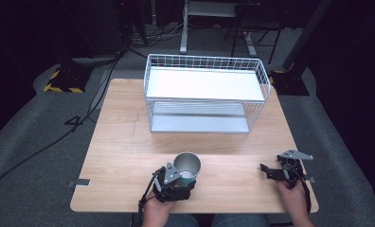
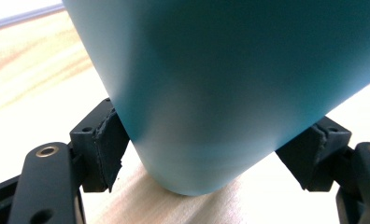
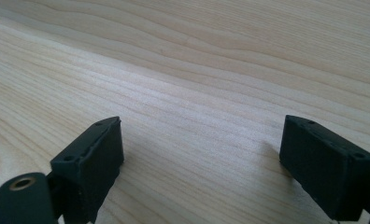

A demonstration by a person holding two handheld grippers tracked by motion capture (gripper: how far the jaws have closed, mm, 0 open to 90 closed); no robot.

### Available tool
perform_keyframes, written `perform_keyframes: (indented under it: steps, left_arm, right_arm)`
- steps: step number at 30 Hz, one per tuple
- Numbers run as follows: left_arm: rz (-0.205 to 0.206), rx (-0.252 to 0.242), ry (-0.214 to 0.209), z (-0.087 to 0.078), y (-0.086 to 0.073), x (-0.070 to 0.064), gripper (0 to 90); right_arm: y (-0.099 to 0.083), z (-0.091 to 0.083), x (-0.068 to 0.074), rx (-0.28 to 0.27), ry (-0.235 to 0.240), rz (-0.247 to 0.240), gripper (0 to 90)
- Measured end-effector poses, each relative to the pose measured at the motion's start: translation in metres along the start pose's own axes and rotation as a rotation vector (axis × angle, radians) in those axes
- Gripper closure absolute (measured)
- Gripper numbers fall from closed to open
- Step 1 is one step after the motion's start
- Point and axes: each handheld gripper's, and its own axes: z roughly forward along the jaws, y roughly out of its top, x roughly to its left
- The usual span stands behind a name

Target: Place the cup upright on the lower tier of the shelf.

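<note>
A: Right now, where is the cup?

B: It stands upright near the front edge of the wooden counter (image 1: 129, 142), a little left of the middle. The cup (image 1: 187, 166) is teal on the outside with a pale metal inside, and its mouth is open to the top.

A: Which claw is at it?

B: The left claw (image 1: 183, 176), held by a hand at the near edge. In the left gripper view the cup (image 2: 220, 84) sits between the two black jaws, low on its wall. The left jaw touches the wall and the right one meets it too, so the claw is closed on the cup. The cup's base rests on the wood.

A: And the other claw?

B: The right claw (image 1: 267, 170) is near the front right corner, well apart from the cup. In the right gripper view its jaws stand wide, with bare wood grain between them and nothing held.

A: What else is on the counter?

B: A white wire rack (image 1: 204, 94) with two shelves stands at the far side, well beyond the cup. Both shelves look bare.
</note>
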Motion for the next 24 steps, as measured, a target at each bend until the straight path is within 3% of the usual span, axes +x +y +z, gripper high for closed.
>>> perform_keyframes:
  steps: [16, 24]
  left_arm:
    - [0.024, 0.041, -0.022, 0.010, 0.046, 0.010, 24.2]
    - [0.006, 0.037, -0.037, 0.018, 0.064, 0.017, 24.2]
  right_arm:
    - [0.001, 0.001, 0.001, 0.001, -0.002, 0.003, 13.8]
    - [0.001, 0.001, 0.002, 0.002, -0.007, 0.008, 13.8]
